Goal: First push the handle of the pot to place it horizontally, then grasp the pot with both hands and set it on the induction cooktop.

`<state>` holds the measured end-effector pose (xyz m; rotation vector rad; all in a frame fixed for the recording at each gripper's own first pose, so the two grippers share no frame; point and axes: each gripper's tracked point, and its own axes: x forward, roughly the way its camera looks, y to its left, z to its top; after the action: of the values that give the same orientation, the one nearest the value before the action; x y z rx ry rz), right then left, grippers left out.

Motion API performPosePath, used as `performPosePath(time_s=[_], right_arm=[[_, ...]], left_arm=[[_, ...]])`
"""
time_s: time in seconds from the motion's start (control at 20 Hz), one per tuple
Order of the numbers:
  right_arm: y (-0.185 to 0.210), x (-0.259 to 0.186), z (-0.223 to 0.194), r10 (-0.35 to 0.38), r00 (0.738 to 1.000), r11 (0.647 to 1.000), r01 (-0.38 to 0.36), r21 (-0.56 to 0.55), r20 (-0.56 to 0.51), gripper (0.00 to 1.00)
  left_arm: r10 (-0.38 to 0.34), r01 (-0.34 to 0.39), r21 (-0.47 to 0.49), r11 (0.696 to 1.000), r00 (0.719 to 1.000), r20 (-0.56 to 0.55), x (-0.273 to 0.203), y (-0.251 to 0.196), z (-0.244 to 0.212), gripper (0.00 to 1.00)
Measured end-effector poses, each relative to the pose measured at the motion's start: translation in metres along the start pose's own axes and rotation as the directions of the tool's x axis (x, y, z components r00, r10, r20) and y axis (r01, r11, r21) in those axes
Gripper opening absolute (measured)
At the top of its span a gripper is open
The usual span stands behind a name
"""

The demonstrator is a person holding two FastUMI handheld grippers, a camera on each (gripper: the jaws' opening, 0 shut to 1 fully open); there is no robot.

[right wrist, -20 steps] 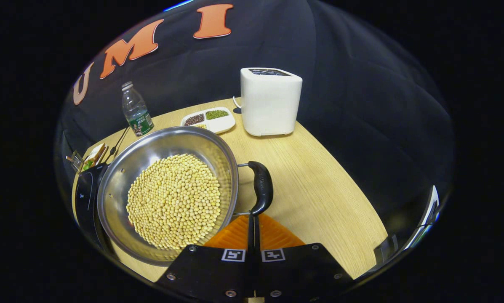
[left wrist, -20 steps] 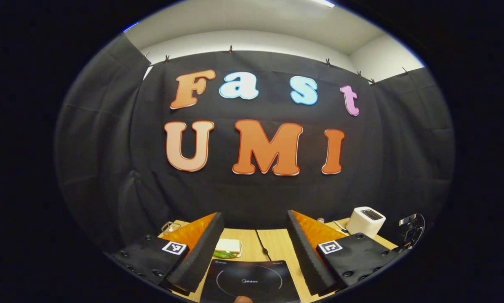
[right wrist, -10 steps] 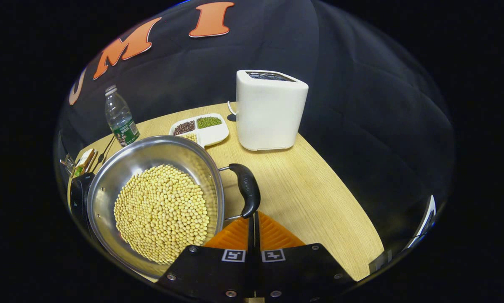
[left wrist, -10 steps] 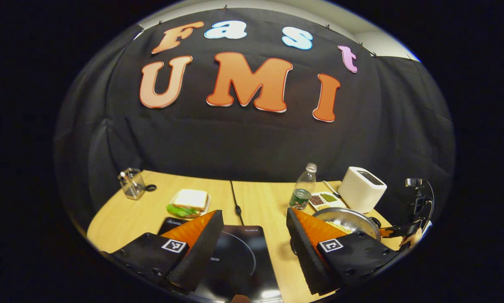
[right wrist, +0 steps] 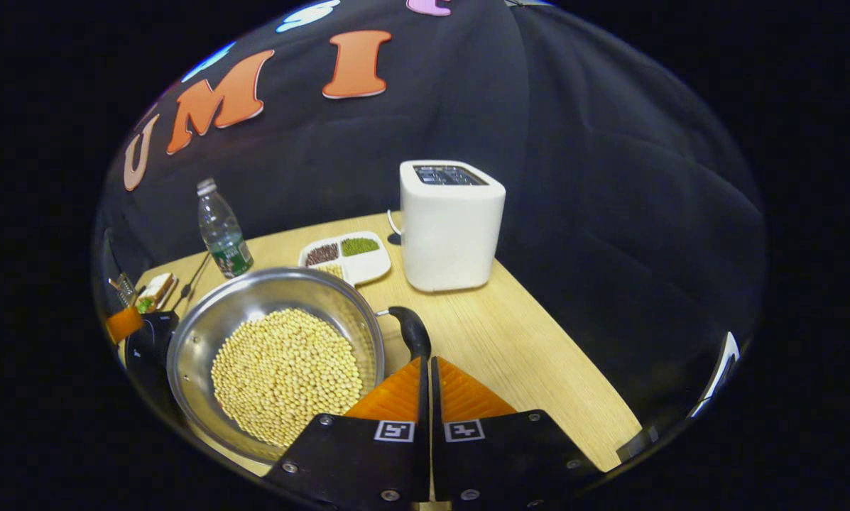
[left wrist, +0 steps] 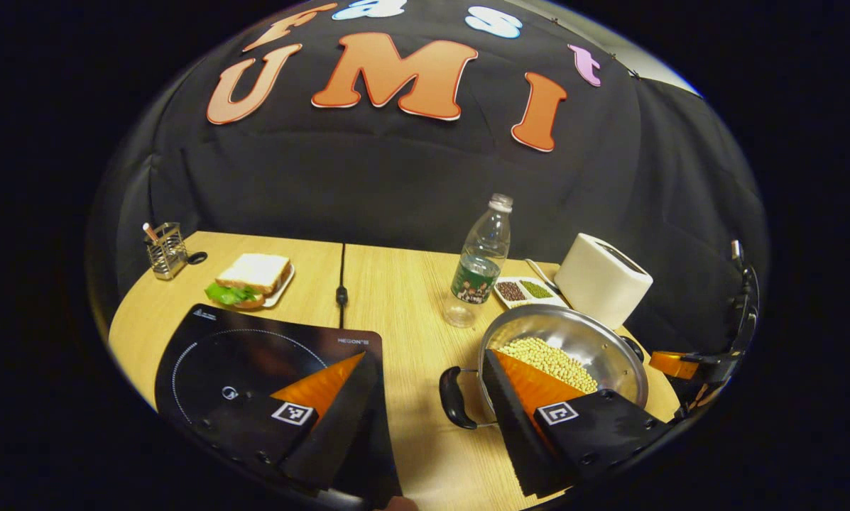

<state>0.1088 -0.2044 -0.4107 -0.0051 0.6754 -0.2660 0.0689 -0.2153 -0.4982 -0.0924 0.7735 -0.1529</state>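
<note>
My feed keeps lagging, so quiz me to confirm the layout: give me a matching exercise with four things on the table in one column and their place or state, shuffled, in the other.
Things:
1. pot
2. toaster
3. sandwich
4. cooktop

Places or states:
A. on a small plate beside the wire holder
B. bare, nothing standing on it
C. full of pale beans
D. white, by the table's far edge, next to the divided dish

Pairs: 1-C, 2-D, 3-A, 4-B
</note>
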Motion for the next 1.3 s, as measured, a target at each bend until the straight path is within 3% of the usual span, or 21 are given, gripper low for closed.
performPosePath(time_s=[0.1, 0.35, 0.45, 0.55, 0.8, 0.95, 1.1, 1.2, 1.3], right_arm=[[0.006, 0.000, 0.005, 0.034, 0.999, 0.999, -0.034, -0.029, 0.015, 0.01], [0.015, 0.029, 0.003, 0.032, 0.999, 0.993, -0.030, -0.116, 0.016, 0.52], [0.019, 0.039, 0.000, 0.041, 0.999, 0.994, -0.041, -0.099, -0.005, 0.68], [0.020, 0.048, -0.002, 0.056, 0.998, 0.996, -0.057, -0.071, -0.027, 0.75], [0.021, 0.067, -0.012, 0.086, 0.992, 0.996, -0.089, -0.028, -0.093, 0.78], [0.024, 0.076, -0.020, 0.110, 0.985, 0.994, -0.112, -0.006, -0.132, 0.74], [0.024, 0.078, -0.019, 0.122, 0.984, 0.992, -0.123, 0.004, -0.133, 0.66], [0.023, 0.077, -0.022, 0.124, 0.983, 0.992, -0.124, 0.004, -0.138, 0.67], [0.024, 0.076, -0.021, 0.122, 0.983, 0.992, -0.120, 0.029, -0.134, 0.62]], left_arm=[[0.002, -0.002, 0.008, 1.000, 1.000, -0.020, 0.011, -0.006, -0.010, 0.99], [-0.003, 0.004, 0.007, 1.000, 0.997, -0.072, 0.029, -0.022, -0.037, 0.99], [0.005, -0.004, 0.012, 1.000, 0.997, -0.080, 0.036, -0.025, -0.043, 0.99], [0.007, -0.006, 0.016, 1.000, 0.996, -0.090, 0.044, -0.027, -0.048, 0.99], [0.004, -0.003, 0.011, 1.000, 0.993, -0.121, 0.059, -0.030, -0.059, 0.99], [0.007, -0.003, 0.030, 1.000, 0.994, -0.112, 0.070, -0.027, -0.057, 0.95], [-0.002, 0.006, 0.034, 0.999, 0.991, -0.136, 0.078, -0.032, -0.063, 0.86], [0.009, -0.014, -0.033, 0.999, 0.988, -0.151, 0.084, -0.029, -0.063, 0.74], [0.003, -0.019, -0.092, 0.996, 0.985, -0.172, 0.082, -0.031, -0.063, 0.71]])
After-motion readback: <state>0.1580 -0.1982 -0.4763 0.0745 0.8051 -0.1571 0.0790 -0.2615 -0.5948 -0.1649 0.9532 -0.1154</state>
